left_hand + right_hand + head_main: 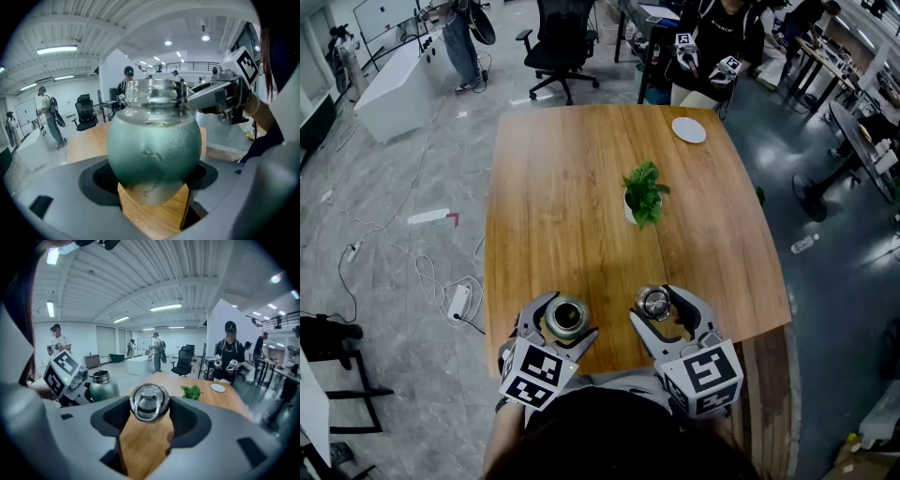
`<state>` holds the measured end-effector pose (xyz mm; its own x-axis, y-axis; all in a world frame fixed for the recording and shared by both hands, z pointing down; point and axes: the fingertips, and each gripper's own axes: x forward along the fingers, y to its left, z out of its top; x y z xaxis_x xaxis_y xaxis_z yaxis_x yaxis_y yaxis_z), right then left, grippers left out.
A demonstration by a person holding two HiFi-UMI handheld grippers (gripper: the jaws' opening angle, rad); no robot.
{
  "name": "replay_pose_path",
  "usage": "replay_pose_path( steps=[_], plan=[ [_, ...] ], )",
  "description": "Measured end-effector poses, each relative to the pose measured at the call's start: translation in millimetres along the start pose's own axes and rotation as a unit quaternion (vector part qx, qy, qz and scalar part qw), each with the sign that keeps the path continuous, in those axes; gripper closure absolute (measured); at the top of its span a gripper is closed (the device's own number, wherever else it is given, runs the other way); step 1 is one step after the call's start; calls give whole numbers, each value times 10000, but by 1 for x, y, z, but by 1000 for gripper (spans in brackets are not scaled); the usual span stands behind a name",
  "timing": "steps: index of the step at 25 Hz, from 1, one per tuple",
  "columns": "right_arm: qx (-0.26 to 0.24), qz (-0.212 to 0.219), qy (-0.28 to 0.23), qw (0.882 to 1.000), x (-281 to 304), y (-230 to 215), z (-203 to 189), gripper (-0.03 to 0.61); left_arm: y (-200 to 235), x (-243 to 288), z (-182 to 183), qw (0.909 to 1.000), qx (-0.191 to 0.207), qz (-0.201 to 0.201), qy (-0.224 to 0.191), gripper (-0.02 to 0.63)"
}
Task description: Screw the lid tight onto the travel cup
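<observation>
- The cup (152, 150), a round green-bodied flask with a bare metal threaded neck, stands upright between the jaws of the left gripper (566, 321). The dark pads press against its sides, so it is held.
- It sits over the near edge of the wooden table (581, 187), mouth open and facing up. Whether its base rests on the wood cannot be told.
- The lid (149, 402), shiny metal with a ring handle on top, is clamped between the pads of the right gripper (661, 307), whose jaws stand wide around it.
- Key relation: the lid lies just to the right of the cup's mouth, near but not touching, and not over it. Both are at much the same distance from the person.
- The cup's long axis runs straight up. The lid's ringed top faces up and somewhat back toward the person, so it may be slightly tilted.
- Both grippers point forward and slope downward, side by side, marker cubes nearest the person.
- Judged next need: carry the lid leftward over the neck, level it, then lower and turn.
- A small potted plant (644, 194) and a white plate (688, 129) sit farther up the table, well clear.
</observation>
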<state>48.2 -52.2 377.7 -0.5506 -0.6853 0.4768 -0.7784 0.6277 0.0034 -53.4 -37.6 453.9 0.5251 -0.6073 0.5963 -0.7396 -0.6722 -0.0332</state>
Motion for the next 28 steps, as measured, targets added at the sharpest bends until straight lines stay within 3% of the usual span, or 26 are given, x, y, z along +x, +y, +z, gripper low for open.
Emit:
replay_pose_path(
  steps=[14,22,28],
  plan=[
    [-45,115,-109,9999,-4,7,0,302,-7,-1,-1,10000,-2,-54,-29,227],
    [-108,571,-484,9971,-13,24,15,302,-20,8,-5,9994,204,-258,103,227],
    [-173,1434,-754,9866,-13,69,28,302,-33,18,-12,9974,483,-455,280,227]
  ],
)
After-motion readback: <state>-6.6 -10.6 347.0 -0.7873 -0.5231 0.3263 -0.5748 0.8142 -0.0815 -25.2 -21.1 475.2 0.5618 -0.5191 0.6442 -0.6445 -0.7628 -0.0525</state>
